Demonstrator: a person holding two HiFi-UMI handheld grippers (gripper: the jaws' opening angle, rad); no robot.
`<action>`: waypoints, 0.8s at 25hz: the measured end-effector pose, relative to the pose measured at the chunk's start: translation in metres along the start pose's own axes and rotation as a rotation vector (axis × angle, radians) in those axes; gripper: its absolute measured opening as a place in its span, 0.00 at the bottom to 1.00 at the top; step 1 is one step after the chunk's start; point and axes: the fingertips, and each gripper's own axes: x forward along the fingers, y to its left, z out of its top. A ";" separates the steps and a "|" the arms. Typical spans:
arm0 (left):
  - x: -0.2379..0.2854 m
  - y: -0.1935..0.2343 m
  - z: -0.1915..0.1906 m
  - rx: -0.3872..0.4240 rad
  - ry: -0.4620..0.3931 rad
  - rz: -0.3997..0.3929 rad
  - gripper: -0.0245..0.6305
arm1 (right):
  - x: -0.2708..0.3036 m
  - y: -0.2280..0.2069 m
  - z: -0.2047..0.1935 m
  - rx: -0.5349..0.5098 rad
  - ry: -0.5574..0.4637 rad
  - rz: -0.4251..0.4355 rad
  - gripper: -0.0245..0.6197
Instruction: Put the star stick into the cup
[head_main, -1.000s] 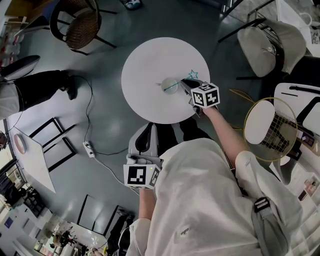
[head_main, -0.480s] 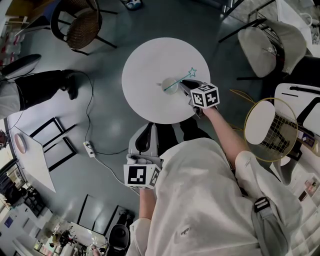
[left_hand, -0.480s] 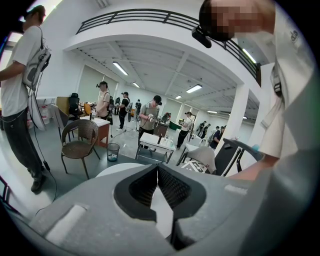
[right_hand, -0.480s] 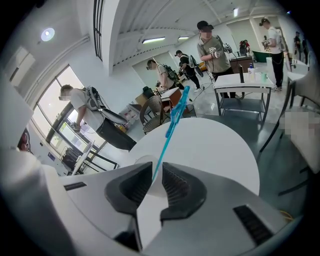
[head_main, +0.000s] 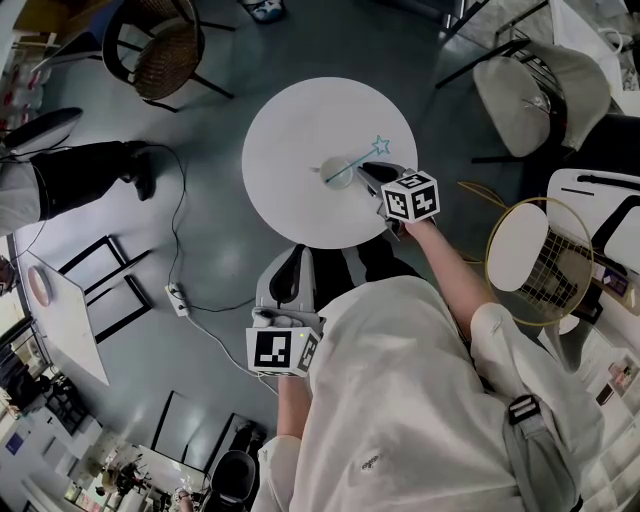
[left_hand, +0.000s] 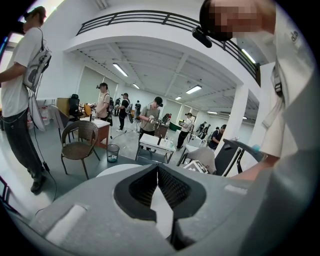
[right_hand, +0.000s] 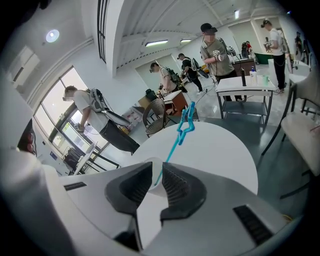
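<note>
A small white cup stands near the middle of the round white table. The turquoise star stick rests in it, leaning with its star toward the right. My right gripper is just right of the cup. In the right gripper view its jaws stand a little apart, open. The cup and the stick's lower end show through the gap, and the star rises above. My left gripper hangs low, off the table's near edge, jaws shut on nothing.
A wicker chair stands far left of the table and a white-covered chair far right. A person in black is at the left. A cable with a power strip lies on the floor. A racket is at my right.
The stick's star end has shifted slightly left and now leans in the cup. My right gripper has eased back a little. The left gripper has not moved.
</note>
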 end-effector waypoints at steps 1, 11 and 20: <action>0.000 -0.001 0.001 0.001 -0.002 -0.001 0.05 | -0.003 0.002 0.002 -0.004 -0.006 0.004 0.15; -0.002 -0.014 0.005 0.002 -0.042 0.010 0.05 | -0.035 0.032 0.012 -0.078 -0.043 0.060 0.13; -0.003 -0.029 0.005 -0.006 -0.075 0.013 0.05 | -0.075 0.057 0.029 -0.145 -0.100 0.101 0.08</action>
